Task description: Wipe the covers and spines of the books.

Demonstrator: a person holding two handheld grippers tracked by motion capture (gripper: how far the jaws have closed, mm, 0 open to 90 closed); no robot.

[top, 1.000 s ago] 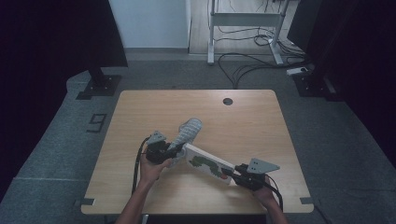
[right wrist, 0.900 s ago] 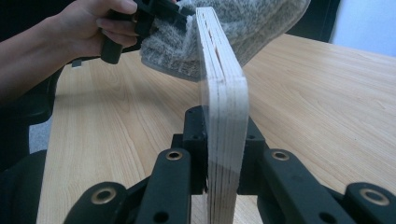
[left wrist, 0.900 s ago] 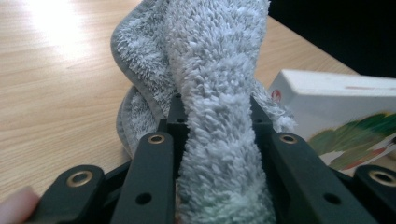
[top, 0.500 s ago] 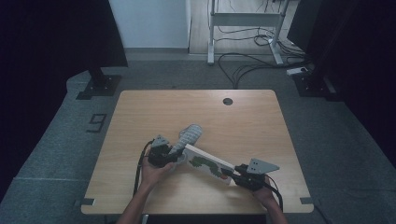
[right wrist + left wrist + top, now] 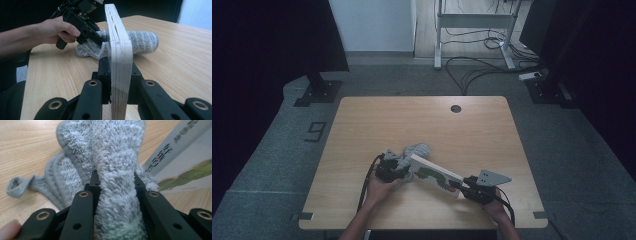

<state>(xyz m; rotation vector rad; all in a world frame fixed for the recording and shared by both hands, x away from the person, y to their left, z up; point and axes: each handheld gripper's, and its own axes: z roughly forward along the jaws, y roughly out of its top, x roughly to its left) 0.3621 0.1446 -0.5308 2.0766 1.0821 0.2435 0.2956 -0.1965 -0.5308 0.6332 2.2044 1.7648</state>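
A grey fluffy towel [image 5: 418, 150] lies bunched on the wooden table [image 5: 422, 120], left of centre. My left gripper [image 5: 399, 167] is shut on a fold of the towel [image 5: 117, 170], which fills the gap between the jaws. A thick board book [image 5: 434, 175] with a green caterpillar picture runs slanted from the towel toward the front right. My right gripper [image 5: 464, 185] is shut on the book's near end. In the right gripper view the book [image 5: 117, 50] stands on edge between the jaws, and its far end touches the towel [image 5: 142, 41] beside the left gripper [image 5: 100, 37].
A round cable hole [image 5: 455, 108] sits near the table's far edge. Both hands are close to the table's front edge. A metal desk frame [image 5: 472, 20] and loose cables [image 5: 482, 70] are on the floor behind. A dark panel [image 5: 277, 40] stands at the left.
The left hand has come down with the towel, which now rests lower on the table against the book. The right gripper and the book have stayed where they were.
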